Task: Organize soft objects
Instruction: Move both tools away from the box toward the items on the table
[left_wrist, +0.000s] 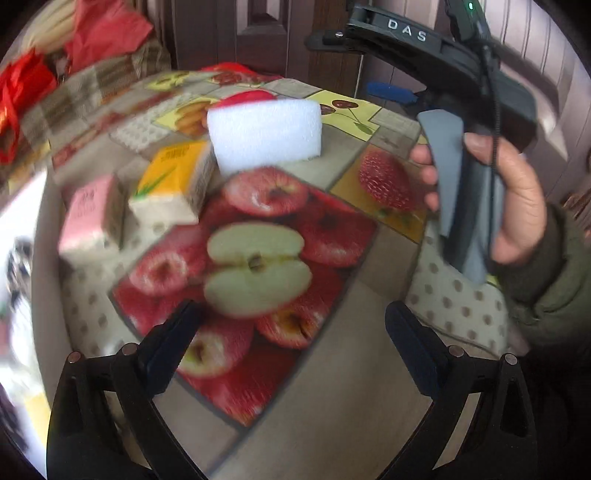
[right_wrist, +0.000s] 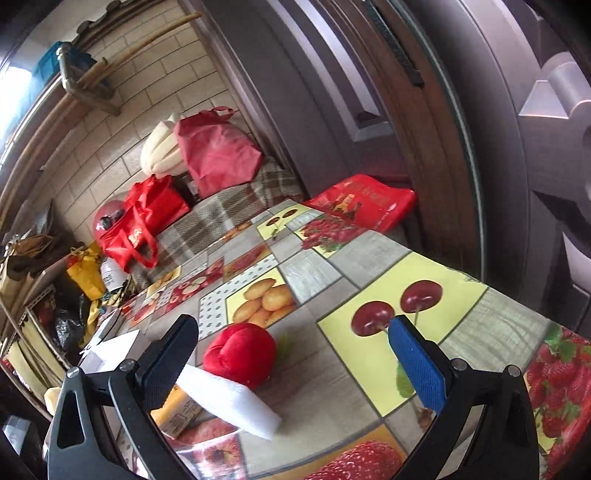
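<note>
Plush seemingly behind sponge

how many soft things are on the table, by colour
white foam block: 1
red plush toy: 1
orange-yellow tissue pack: 1
pink tissue pack: 1
total: 4
</note>
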